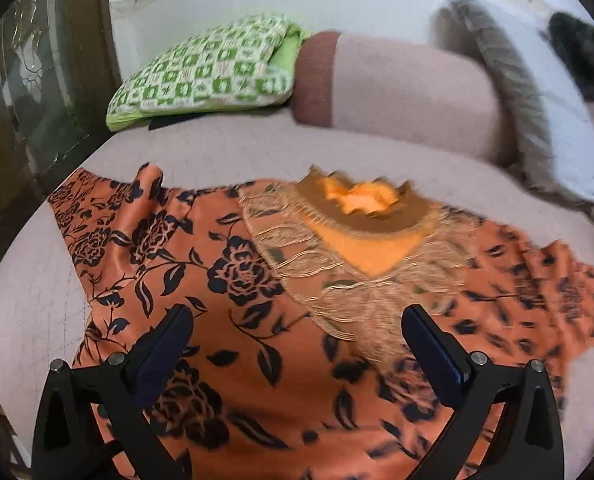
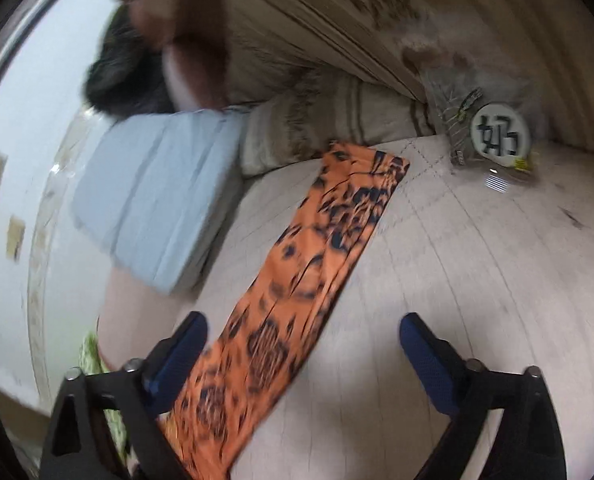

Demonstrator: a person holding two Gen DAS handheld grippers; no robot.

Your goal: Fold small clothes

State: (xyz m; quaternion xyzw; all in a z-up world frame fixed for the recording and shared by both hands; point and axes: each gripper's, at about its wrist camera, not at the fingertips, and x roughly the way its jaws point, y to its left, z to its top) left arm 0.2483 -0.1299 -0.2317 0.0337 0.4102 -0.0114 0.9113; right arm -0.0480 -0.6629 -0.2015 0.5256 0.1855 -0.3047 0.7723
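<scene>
on the bed [image 1: 217, 148], orange floral dress [image 1: 233, 280] lies spread flat. left tongs [image 1: 297, 332] and right tongs [image 2: 303, 340] both wide open, empty. satin looks light, slippery; pinch sleeve [image 2: 337, 232] hem.

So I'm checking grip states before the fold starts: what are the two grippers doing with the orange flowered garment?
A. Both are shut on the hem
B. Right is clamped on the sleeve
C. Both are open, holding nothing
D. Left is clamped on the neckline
C: the left gripper and the right gripper both show fingers spread wide above the orange flowered garment, nothing between them.
</scene>
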